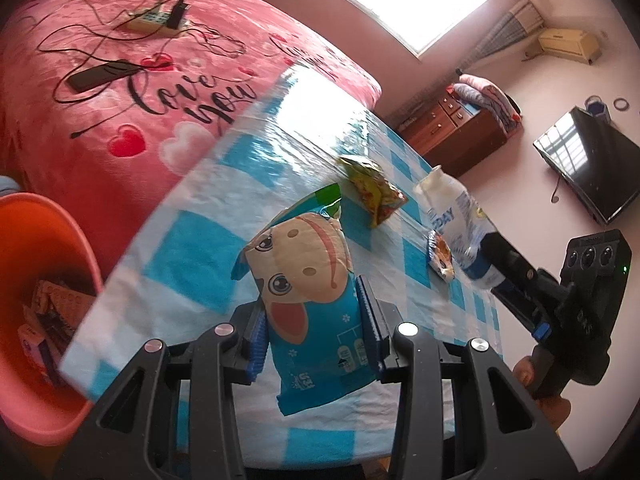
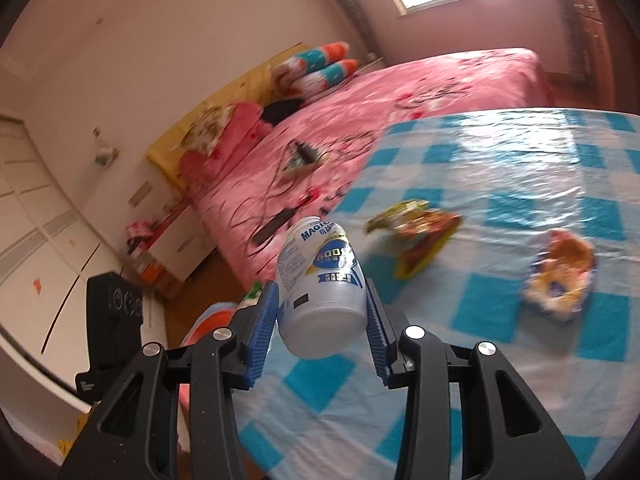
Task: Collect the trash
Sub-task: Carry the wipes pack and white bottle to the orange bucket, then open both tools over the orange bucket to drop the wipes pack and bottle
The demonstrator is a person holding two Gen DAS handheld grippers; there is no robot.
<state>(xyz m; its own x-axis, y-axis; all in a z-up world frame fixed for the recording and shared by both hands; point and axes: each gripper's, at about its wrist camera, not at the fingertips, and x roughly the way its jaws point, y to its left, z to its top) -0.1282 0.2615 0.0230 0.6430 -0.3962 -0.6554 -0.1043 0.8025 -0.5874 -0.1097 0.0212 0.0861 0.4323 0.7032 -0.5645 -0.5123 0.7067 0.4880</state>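
"Love you" on the pink bedspread (image 1: 160, 96); "MAGIC" and "600" on the white bottle (image 2: 320, 280).

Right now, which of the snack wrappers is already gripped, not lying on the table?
The blue cartoon-cow snack bag, clamped in the left tongs. The green-yellow wrapper and small orange wrapper lie loose on the checked tablecloth.

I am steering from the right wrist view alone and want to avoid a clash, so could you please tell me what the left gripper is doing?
Observer: The left gripper is shut on a blue snack bag with a cartoon cow.
Operator: Thank you. Where is the bin?
Observer: An orange bin stands beside the checked table, with boxes already inside.
Operator: Does my white plastic bottle look secure from there?
Observer: Yes, the right gripper clamps the bottle's base, its open neck pointing away over the table.
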